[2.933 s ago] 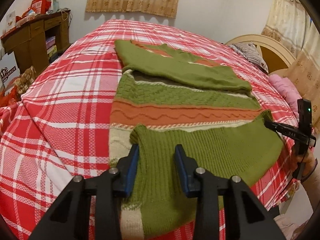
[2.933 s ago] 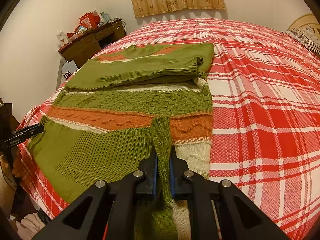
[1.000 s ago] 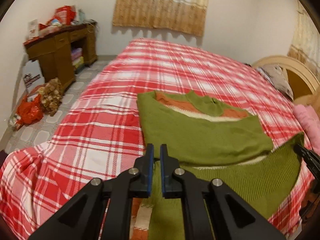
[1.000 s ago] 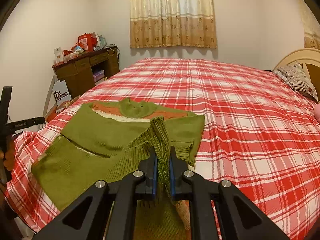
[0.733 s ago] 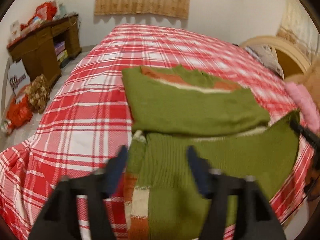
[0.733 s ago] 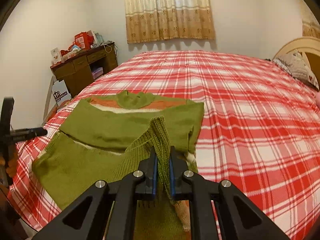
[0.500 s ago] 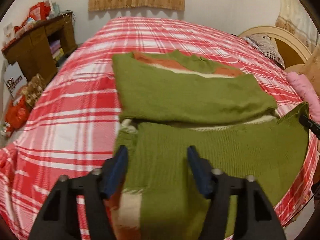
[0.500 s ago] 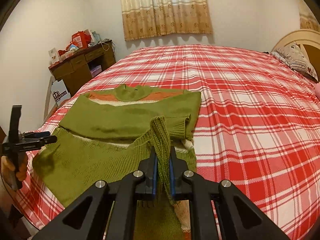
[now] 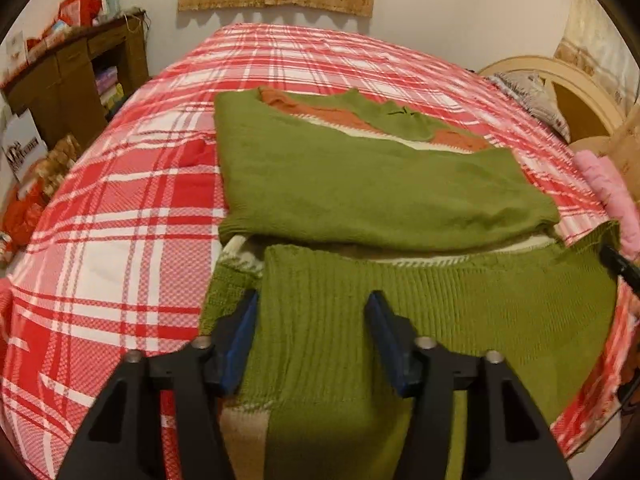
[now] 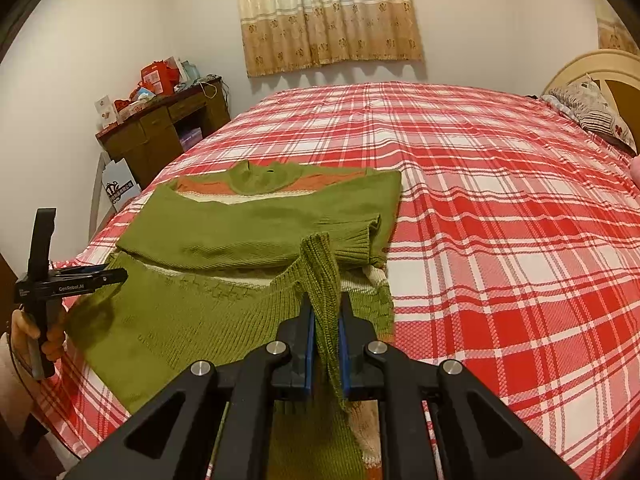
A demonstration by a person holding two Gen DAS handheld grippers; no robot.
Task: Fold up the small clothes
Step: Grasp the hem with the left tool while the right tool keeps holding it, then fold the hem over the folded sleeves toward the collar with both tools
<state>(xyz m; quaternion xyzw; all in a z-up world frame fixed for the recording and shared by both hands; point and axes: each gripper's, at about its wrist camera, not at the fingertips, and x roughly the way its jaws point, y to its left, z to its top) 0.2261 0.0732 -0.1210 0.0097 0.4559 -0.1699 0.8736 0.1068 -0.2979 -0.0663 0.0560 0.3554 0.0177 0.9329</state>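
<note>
A: Nearest in the right wrist view, the right gripper (image 10: 325, 320) has its blue pads pressed together on a ribbed fold of the green sweater (image 10: 224, 240). What the cloth does below the jaws is hidden by the black frame.

B: And the left gripper (image 9: 311, 322)?

A: Its jaws stand apart, having just been closing, with the ribbed hem of the sweater lying between them; the pads (image 9: 240, 332) do not press on it. The lower edge of the sweater is cut off under the gripper's arms.

B: Where does the sweater lie?

A: On the bed (image 10: 500, 240), near its front edge, on the red and white check cover. The hem part is folded up toward the sleeve that lies across the chest; the orange and cream bands show only near the collar and in a strip under the sleeve.

B: Any writing?

A: From the right wrist view, the left gripper's side bar reads "GenRobot.AI", with smaller print beside it too fine to read. A hand (image 10: 28, 336) grips its handle; the arm is cut off at the edge. Farther back, a white box (image 10: 118, 188) beside the wooden desk (image 10: 160, 136) carries a dark logo that cannot be read. The red boxes on the desk are too small to make out.
</note>
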